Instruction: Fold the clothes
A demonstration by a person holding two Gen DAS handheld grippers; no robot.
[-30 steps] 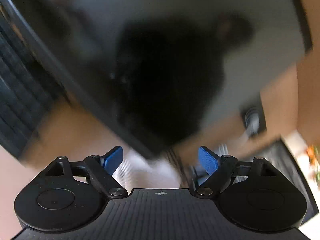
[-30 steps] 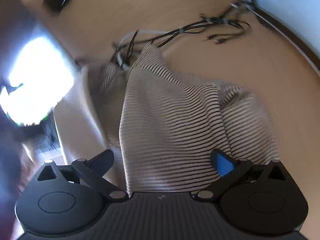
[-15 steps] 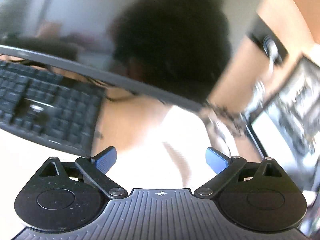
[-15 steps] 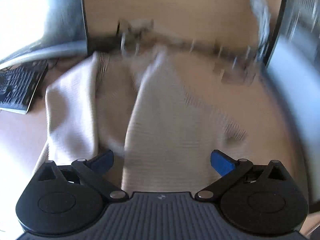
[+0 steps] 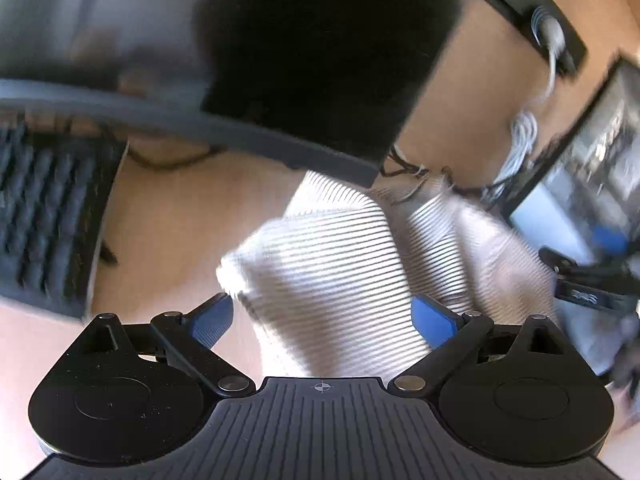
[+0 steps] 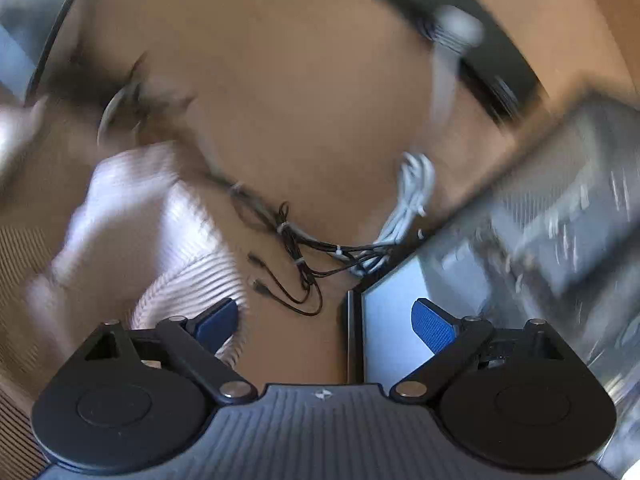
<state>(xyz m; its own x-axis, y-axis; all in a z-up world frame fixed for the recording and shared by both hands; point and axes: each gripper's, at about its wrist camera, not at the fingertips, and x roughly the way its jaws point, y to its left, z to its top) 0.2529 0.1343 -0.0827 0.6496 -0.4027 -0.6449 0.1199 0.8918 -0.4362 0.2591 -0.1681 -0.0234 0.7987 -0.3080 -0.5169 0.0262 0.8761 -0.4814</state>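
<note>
In the left wrist view, we held the left gripper (image 5: 322, 318) over the striped shirt (image 5: 340, 276) on the counter (image 5: 180, 232), fingers wide apart and clear of it; a keyboard (image 5: 48, 216) lay left of the shirt.

In the right wrist view, the right gripper (image 6: 326, 318) had its fingers apart but just closing slightly, gripping nothing; the shirt (image 6: 172, 248) lay left of black cables (image 6: 296, 252).

Office or home desk workstation: tan wooden desktop (image 6: 320, 92); black computer keyboard (image 5: 44, 216) at its left edge; dark-framed monitor with grey base bar (image 5: 192, 120) behind; second lit flat screen (image 6: 394, 320) at right; bundled black cables (image 6: 296, 248) and coiled white cable (image 6: 412, 196) between.
</note>
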